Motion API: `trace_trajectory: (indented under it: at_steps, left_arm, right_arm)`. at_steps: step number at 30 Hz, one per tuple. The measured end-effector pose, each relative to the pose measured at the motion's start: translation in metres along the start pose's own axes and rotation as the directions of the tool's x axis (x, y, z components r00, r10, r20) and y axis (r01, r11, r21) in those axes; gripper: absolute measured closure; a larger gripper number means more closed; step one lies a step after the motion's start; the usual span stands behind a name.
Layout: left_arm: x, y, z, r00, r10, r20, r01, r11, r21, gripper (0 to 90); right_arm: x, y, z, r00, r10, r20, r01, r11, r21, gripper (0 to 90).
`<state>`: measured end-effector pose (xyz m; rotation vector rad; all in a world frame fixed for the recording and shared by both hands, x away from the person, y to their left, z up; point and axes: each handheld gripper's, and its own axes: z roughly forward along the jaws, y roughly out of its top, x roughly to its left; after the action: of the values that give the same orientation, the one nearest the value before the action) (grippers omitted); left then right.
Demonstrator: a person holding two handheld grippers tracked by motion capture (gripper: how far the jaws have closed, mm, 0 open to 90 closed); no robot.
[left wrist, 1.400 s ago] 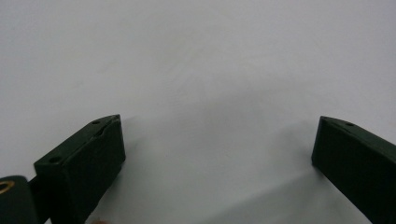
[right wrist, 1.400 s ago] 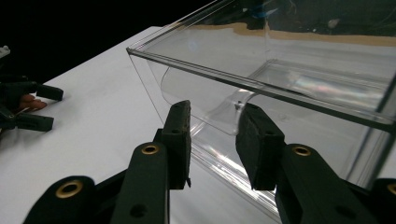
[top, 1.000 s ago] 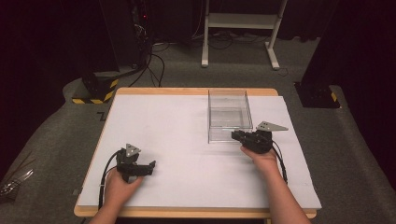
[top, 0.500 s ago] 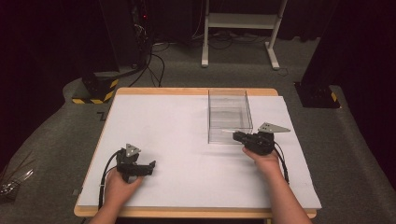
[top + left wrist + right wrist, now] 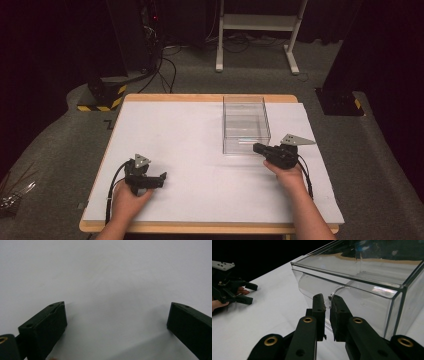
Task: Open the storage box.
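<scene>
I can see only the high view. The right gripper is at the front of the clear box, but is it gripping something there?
Observer: Yes. The right gripper has just been closing, and it is shut on a small clear tab on the front of the clear box.
Operator: What does this front look like?
Observer: Behind the tab, the front wall curves inward, like a drawer front.
Operator: And is the left gripper holding anything?
Observer: No. The left gripper has its jaws wide apart, with nothing between them, above the white table cover.

The right black claw (image 5: 258, 147) touches the near wall of the clear rectangular plastic box (image 5: 245, 120); the left black claw (image 5: 159, 180) rests well apart on the white desk (image 5: 190, 135).
</scene>
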<state>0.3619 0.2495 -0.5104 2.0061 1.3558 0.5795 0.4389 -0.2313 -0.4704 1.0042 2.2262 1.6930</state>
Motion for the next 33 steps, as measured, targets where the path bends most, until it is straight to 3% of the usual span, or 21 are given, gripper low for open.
trace_trajectory:
  at_steps: [13,19,23,28,31,33]
  left_arm:
    - [0.0,0.0,0.0,1.0,-0.001,-0.002,0.001,1.0,-0.003,2.9]
    - [0.0,0.0,0.0,1.0,-0.001,-0.002,0.001,1.0,-0.002,2.9]
    - [0.0,0.0,0.0,1.0,-0.001,-0.002,0.001,1.0,-0.003,2.9]
    - [0.0,0.0,0.0,1.0,-0.001,-0.001,0.001,1.0,-0.002,2.9]
    - [0.0,0.0,0.0,1.0,-0.003,-0.001,0.003,1.0,-0.003,2.9]
    - [0.0,0.0,0.0,1.0,-0.001,0.0,0.001,1.0,0.0,2.9]
  right_arm:
    - [0.004,-0.009,-0.017,1.0,-0.005,0.002,0.005,1.0,-0.025,89.4]
    - [0.005,-0.009,-0.014,0.9997,0.008,-0.025,-0.008,1.0,0.002,69.1]
    - [0.005,-0.004,-0.001,0.9992,0.026,-0.032,-0.025,0.999,0.03,65.4]
    - [0.007,0.001,0.013,0.9972,0.021,-0.071,-0.017,0.999,0.048,69.6]
    - [0.004,0.001,0.013,0.997,0.031,-0.071,-0.028,0.999,0.044,72.2]
    - [0.001,0.001,0.011,0.9944,0.045,-0.095,-0.042,0.998,0.037,74.8]
